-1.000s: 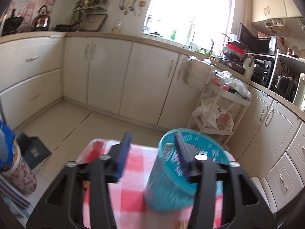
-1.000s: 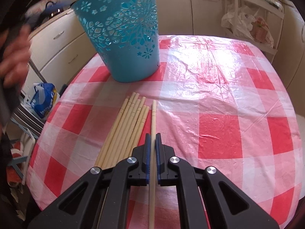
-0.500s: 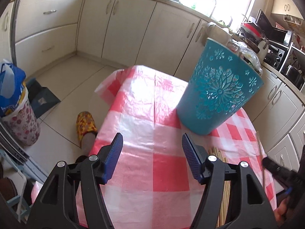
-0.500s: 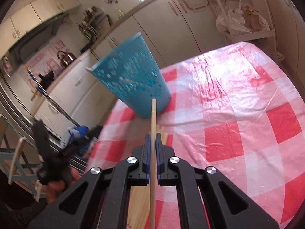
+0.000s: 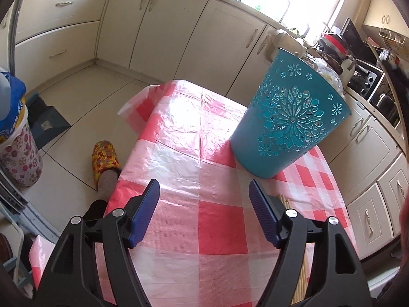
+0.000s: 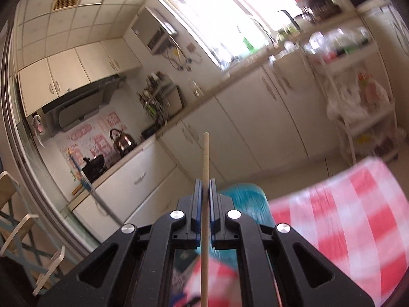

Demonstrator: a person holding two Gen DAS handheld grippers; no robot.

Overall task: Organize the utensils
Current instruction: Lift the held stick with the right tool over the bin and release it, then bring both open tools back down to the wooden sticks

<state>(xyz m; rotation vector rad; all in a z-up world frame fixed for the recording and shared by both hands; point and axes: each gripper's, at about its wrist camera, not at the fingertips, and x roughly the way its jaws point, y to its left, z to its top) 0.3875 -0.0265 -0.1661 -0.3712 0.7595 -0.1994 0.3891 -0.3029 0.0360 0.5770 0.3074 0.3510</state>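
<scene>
A teal perforated basket (image 5: 288, 117) stands upright on the red-and-white checked tablecloth (image 5: 199, 168), ahead and right of my left gripper (image 5: 204, 204), which is open and empty above the cloth. Ends of pale wooden chopsticks (image 5: 283, 200) lie by the left gripper's right finger. My right gripper (image 6: 204, 189) is shut on one wooden chopstick (image 6: 205, 158), held high and pointing up at the kitchen wall. The basket (image 6: 245, 199) shows blurred just below and behind the right gripper's fingers.
Cream cabinets (image 5: 158, 25) line the walls. A slippered foot (image 5: 106, 158) stands on the floor by the table's left edge. A floral bin (image 5: 18, 153) is at the far left. A white rack with bags (image 6: 358, 107) stands by the counter.
My right gripper has lifted the chopstick off the table and tilted it upward, above the basket. My left gripper has let go of the basket and drawn back, open.
</scene>
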